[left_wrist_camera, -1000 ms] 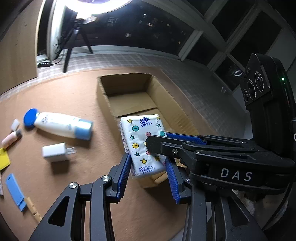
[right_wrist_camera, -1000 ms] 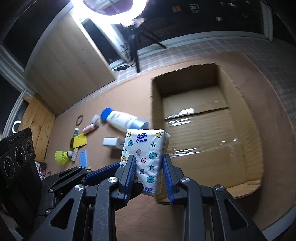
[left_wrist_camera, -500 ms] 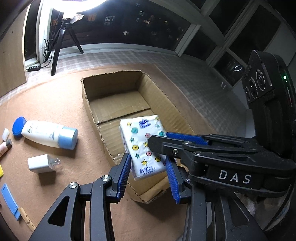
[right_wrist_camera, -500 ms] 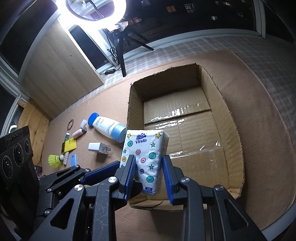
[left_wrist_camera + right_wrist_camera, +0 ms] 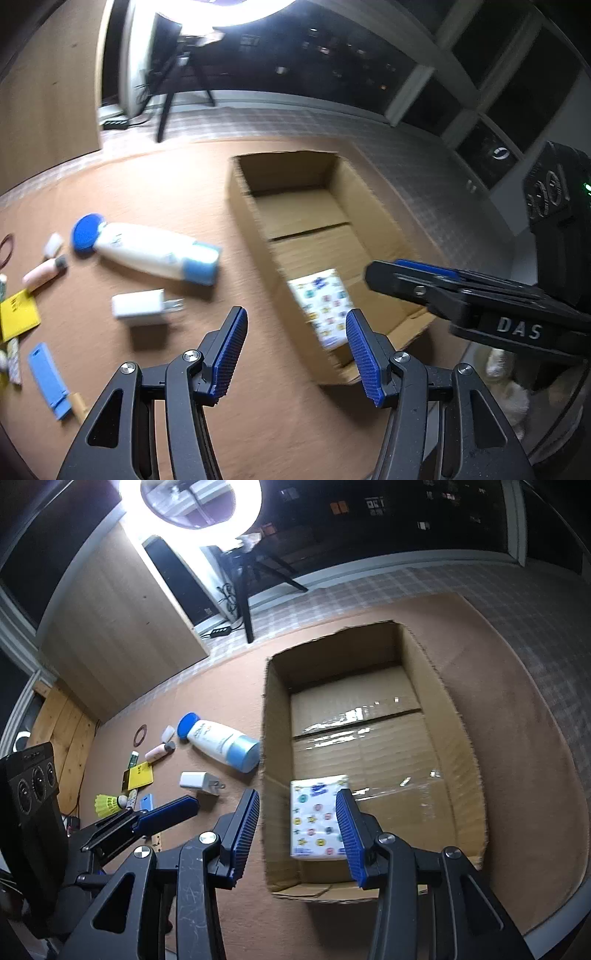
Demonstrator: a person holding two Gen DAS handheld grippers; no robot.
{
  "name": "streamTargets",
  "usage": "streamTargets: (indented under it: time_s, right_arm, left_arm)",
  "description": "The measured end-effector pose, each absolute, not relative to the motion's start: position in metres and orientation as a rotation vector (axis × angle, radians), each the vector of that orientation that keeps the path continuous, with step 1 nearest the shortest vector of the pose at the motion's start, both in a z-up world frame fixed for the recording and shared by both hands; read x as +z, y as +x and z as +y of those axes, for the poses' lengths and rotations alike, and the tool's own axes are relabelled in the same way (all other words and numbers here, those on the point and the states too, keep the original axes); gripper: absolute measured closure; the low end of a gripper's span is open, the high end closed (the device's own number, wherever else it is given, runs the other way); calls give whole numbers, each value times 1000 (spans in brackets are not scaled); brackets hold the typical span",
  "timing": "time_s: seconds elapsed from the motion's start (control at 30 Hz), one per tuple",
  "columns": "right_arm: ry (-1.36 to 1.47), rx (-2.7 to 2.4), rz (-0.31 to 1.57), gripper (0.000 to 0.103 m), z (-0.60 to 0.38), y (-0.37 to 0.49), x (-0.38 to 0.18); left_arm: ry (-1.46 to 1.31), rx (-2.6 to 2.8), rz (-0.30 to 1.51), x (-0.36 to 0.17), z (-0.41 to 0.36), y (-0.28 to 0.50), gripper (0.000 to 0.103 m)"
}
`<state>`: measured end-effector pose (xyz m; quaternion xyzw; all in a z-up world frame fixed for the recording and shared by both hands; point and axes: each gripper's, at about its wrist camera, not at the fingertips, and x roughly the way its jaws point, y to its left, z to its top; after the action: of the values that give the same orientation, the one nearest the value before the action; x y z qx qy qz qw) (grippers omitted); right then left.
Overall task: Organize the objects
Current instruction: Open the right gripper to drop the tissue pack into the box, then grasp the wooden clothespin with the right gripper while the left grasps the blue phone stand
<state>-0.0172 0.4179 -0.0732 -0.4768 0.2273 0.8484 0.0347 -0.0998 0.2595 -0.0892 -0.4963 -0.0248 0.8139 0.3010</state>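
The patterned tissue pack (image 5: 325,306) (image 5: 314,812) lies flat on the floor of the open cardboard box (image 5: 251,221) (image 5: 461,757), in its near left corner. My left gripper (image 5: 295,321) hovers over the box's near left wall; its jaws are opening and nothing is between the pads. My right gripper (image 5: 298,801) hangs above the pack; its jaws are opening too, clear of the pack. The right gripper's finger (image 5: 406,273) crosses the right of the left wrist view. The left gripper's finger (image 5: 166,812) shows at the lower left of the right wrist view.
Left of the box on the brown mat lie a white bottle with a blue cap (image 5: 147,251) (image 5: 221,744), a white charger (image 5: 138,304) (image 5: 195,780), a pink tube (image 5: 40,275), a yellow card (image 5: 18,314), a blue card (image 5: 48,373) and a yellow shuttlecock (image 5: 107,803). A tripod (image 5: 243,602) stands beyond.
The tissue pack has left both grippers and dropped into the box. Both pairs of jaws stand wider apart. The left wrist view has swung, and its picture is blurred.
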Motion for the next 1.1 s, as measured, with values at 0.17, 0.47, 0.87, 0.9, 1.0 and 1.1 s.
streamTargets:
  time_s: [0.17, 0.47, 0.87, 0.9, 1.0, 1.1]
  right_arm:
    - [-1481, 2654, 649, 63, 390, -23, -69]
    - [-1588, 2714, 548, 63, 327, -37, -82]
    - [-1705, 2757, 416, 63, 255, -51, -106]
    - [-1712, 2761, 395, 63, 248, -52, -109]
    - [-1734, 2770, 344, 63, 230, -54, -116]
    - [-1762, 2773, 317, 63, 216, -56, -123]
  left_arm:
    - [-1356, 2218, -89, -93, 221, -102, 44]
    - [-1454, 2334, -143, -108, 136, -100, 44]
    - [-1640, 2450, -222, -146, 42, -105, 44]
    - [-1657, 2459, -217, -150, 36, -108, 44]
    - [-1690, 2464, -207, -157, 30, -115, 44]
    - [-1718, 2458, -228, -164, 26, -125, 44]
